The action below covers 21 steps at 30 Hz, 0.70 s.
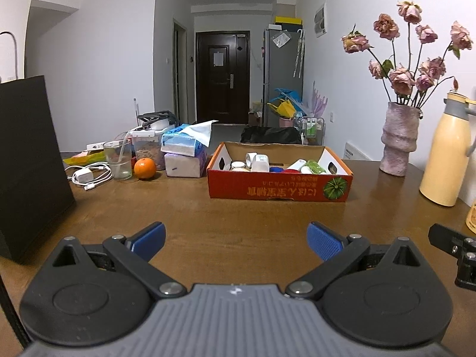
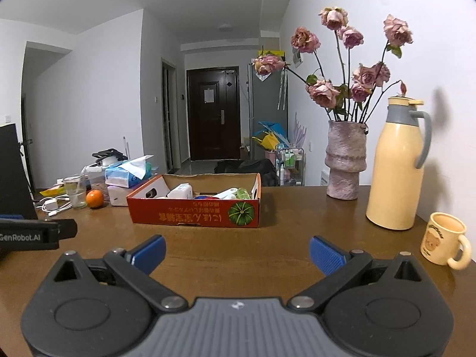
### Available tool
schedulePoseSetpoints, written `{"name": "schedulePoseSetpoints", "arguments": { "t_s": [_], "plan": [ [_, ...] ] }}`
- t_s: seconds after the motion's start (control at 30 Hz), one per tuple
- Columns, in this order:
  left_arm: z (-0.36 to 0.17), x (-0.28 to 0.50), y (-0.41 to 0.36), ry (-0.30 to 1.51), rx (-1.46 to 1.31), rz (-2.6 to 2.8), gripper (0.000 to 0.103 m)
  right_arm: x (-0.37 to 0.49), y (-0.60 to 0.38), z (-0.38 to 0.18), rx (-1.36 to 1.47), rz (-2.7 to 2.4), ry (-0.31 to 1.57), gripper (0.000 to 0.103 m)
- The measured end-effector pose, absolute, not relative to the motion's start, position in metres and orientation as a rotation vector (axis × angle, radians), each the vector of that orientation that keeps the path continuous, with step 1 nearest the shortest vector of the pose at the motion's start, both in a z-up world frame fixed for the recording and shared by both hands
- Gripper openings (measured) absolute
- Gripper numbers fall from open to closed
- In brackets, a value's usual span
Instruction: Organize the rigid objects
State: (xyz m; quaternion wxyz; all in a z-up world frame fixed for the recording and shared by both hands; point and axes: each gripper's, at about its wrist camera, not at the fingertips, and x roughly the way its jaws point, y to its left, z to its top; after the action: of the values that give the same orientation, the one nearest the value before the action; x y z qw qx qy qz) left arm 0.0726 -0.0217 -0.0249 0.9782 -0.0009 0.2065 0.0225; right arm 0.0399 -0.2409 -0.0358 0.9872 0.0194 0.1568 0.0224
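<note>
Left gripper (image 1: 236, 239): blue fingers (image 1: 148, 239) spread wide apart, holding nothing, low over the brown table (image 1: 238, 214). Straight ahead past the fingertips, well apart from them: a red cardboard box (image 1: 279, 186) with a green pumpkin picture on its front. Inside the box: small rigid things (image 1: 258, 162), white tubs and bottles, something green, something blue, all jumbled together. Ahead and to the left of the fingers: an orange (image 1: 145, 168), just beside a clear cup (image 1: 118, 159) with a straw in it. Next to those, a white charger with its cable (image 1: 89, 175), and stacked tissue packs (image 1: 184, 151) behind the orange. Far left, close by: a big dark bag (image 1: 29, 163). Ahead and to the right of the fingers: a pink vase (image 1: 400, 138) with dried roses, then a yellow jug (image 1: 446, 151). At the right edge, a bit of the other gripper.

Right gripper (image 2: 237, 253): blue fingers (image 2: 325, 254) also spread wide, nothing between them, low over the same table (image 2: 297, 223). Ahead and a little to the left of the fingertips: the red cardboard box (image 2: 195, 212), with the small rigid things (image 2: 208, 193) showing over its rim. To the right of the fingers, near: a yellow mug (image 2: 444, 242) with a bear on it. Behind the mug: the yellow jug (image 2: 398, 163), and beside it the pink vase (image 2: 345, 160). Far left: the orange (image 2: 95, 198) and the clear cup (image 2: 76, 192).
</note>
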Motion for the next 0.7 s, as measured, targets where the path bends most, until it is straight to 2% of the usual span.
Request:
{"name": "schedulePoseSetpoints", "arguments": {
  "t_s": [0.3, 0.7],
  "plan": [
    [-0.029, 0.036, -0.021, 0.411, 0.002, 0.039, 0.103, 0.006, -0.239, -0.038, 0.037, 0.049, 0.309, 0.103],
    [-0.029, 0.024, -0.022, 0.404, 0.003, 0.035, 0.103, -0.007, -0.237, -0.039, 0.033, 0.052, 0.302, 0.103]
  ]
}}
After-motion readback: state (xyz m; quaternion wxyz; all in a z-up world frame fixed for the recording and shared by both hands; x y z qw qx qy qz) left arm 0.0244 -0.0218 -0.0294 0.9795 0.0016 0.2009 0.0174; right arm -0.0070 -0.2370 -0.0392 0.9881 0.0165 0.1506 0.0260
